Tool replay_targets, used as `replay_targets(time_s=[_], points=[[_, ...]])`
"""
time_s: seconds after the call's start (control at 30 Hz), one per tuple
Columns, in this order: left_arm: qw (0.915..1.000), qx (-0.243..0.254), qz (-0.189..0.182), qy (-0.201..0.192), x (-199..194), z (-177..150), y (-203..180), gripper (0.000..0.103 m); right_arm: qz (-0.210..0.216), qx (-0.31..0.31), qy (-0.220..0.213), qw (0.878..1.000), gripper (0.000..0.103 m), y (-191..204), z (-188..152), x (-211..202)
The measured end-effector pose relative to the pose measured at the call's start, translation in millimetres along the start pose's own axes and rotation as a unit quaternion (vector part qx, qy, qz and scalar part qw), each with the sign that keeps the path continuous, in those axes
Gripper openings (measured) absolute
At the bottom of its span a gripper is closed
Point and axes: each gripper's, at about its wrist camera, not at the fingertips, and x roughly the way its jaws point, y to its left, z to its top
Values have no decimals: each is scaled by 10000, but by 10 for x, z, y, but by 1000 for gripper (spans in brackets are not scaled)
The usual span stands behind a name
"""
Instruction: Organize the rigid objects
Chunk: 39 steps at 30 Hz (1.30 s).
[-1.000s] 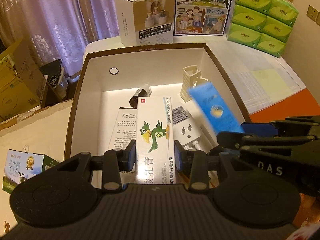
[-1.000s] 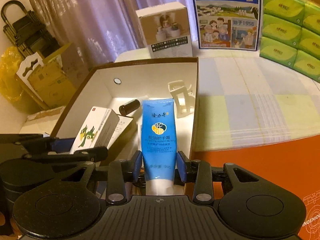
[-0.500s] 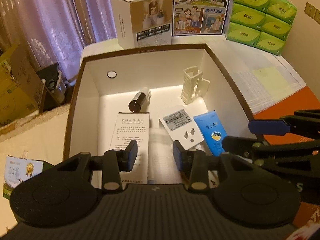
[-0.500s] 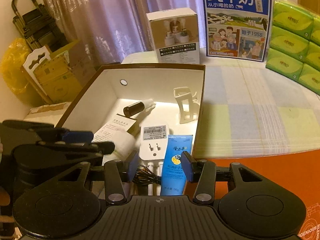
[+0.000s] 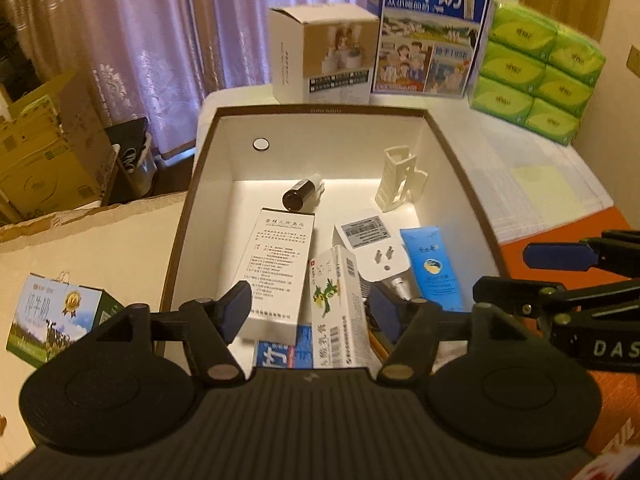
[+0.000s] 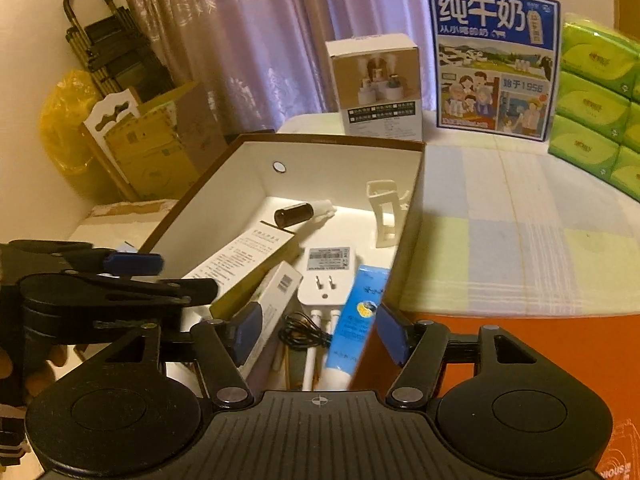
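Both handheld grippers hang with jaws spread wide and nothing between them above a brown-rimmed white cardboard box [image 5: 208, 148] of small goods.

Inside, left to right: a long white printed carton [image 5: 276, 268], a white medicine box with a green parrot [image 5: 336, 308] lying beside it, a white plug adapter [image 5: 370, 244] and a blue hand-cream tube [image 5: 430, 266] by the right wall. The left gripper [image 5: 310, 312] hovers over the near end; the right gripper [image 6: 318, 330] over the tube.
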Motion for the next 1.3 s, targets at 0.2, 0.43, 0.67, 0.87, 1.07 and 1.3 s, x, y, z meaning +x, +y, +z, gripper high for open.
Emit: replay_targets(time_s=[0.2,0.43,0.67,0.87,1.07,1.3], points=[[9995,-178,100,-240,-342,-177,-157,70,64,-123,16,9999,61,-120,-146,-254],[9980,-368,113,-506,-721,-395,-482,77,187,-225,35,9996,61,-330,-375,-613],[9978,-403,-65,-525,-989,-646,-939,77,273,-62,43,9996,61,-634,-602,-1050],[9977,-436,-136,-506,-1178,-885,-1329,76,167,178,10,9997,61,-916,-804,-1419],[9982,-371,-181,-437,-1307,-1066,-1729,71,65,247,17,9997,61,-1160,-1034,-1760],[9983,-317,-362,-341,-1406,-1246,-2171,71,23,275,41,9996,61,-1393,-1332,-2109]])
